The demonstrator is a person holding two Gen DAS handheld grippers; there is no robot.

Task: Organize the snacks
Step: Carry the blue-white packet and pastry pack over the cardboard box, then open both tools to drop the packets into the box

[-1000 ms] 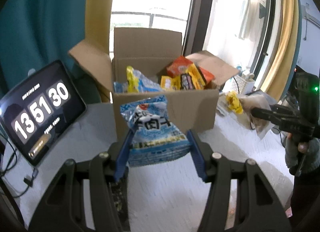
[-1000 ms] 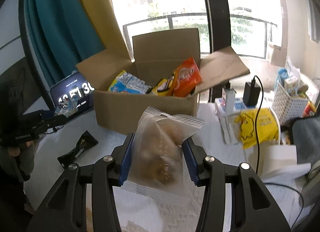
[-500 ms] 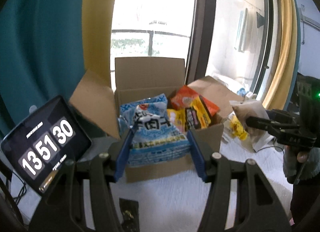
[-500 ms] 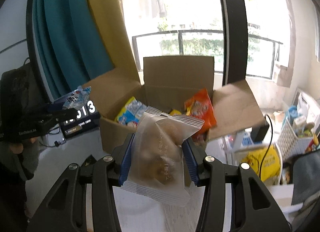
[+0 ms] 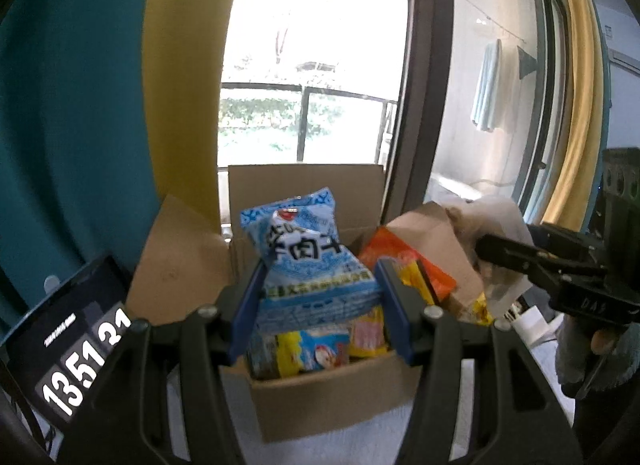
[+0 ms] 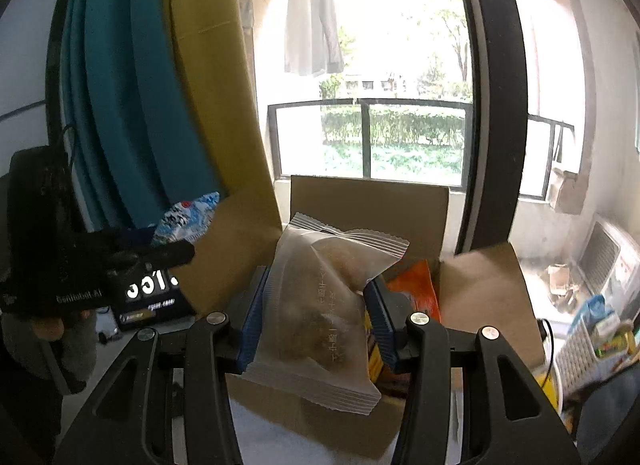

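Note:
My left gripper [image 5: 318,305] is shut on a blue-and-white snack bag [image 5: 308,261], held above the open cardboard box [image 5: 332,397]. Inside the box lie an orange packet [image 5: 404,261], yellow packets [image 5: 416,285] and other snacks. My right gripper [image 6: 314,315] is shut on a frosted translucent pastry packet [image 6: 320,305], raised over the same box [image 6: 368,201]. In the left wrist view the right gripper [image 5: 504,257] reaches in from the right with its packet [image 5: 492,217]. In the right wrist view the left gripper [image 6: 176,251] with the blue bag [image 6: 186,217] comes in from the left.
A tablet showing a clock [image 5: 68,349] stands left of the box on the white table [image 5: 360,437]. A white basket of items [image 6: 592,341] sits at the right. Teal and yellow curtains [image 5: 80,105] and a window with a railing lie behind. The box flaps [image 5: 180,261] stand open.
Both grippers rose and moved forward with their packets, from in front of the box to above its opening. The box now sits lower and closer in both views.

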